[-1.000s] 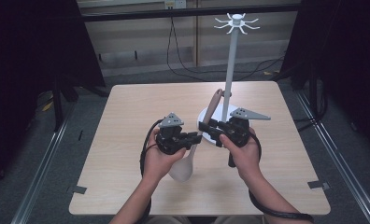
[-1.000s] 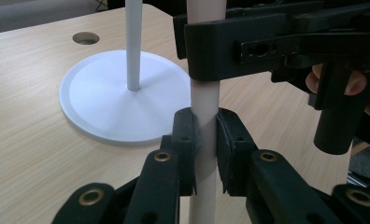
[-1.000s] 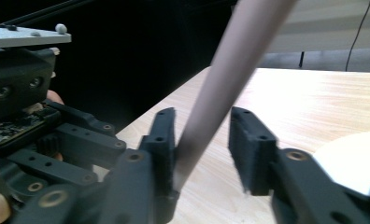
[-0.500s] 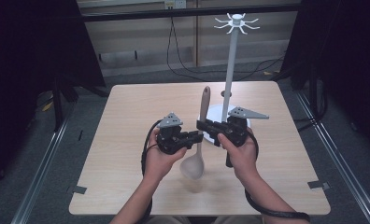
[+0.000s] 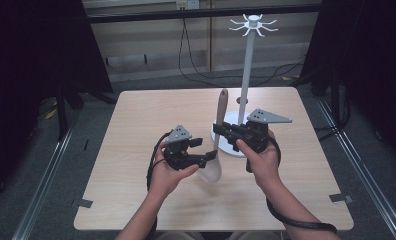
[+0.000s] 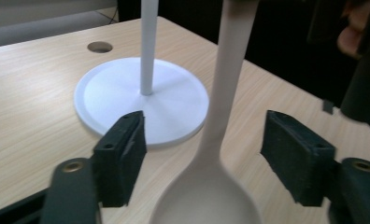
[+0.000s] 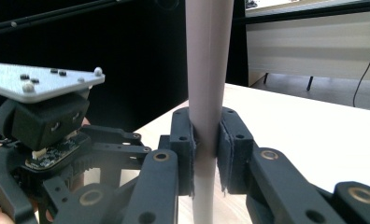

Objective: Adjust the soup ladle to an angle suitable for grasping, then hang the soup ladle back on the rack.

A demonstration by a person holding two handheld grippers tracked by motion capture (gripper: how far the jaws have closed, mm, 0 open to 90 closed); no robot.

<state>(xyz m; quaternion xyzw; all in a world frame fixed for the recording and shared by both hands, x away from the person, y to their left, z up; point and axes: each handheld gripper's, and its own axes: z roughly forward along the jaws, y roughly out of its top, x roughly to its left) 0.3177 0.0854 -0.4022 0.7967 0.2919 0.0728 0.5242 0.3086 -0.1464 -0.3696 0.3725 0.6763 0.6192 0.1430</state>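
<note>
One light wooden table (image 5: 136,200) stood in the high view. On it there was one white hook stand (image 5: 247,75), made of one pole on one round base (image 6: 103,93), with one ring of hooks at its top. Just beside that stand there was one pale spoon (image 5: 217,135). Two black grippers were present, the left gripper (image 5: 209,158) and the right gripper (image 5: 217,131), each topped by one grey three-cornered plate, and two hands held them.

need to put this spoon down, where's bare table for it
Bare wood: the whole left side, from the left claw out to the table edge, and the far strip behind the spoon. The near edge is free too. It's crowded centre-right, around the stand's base and the right claw.
</note>
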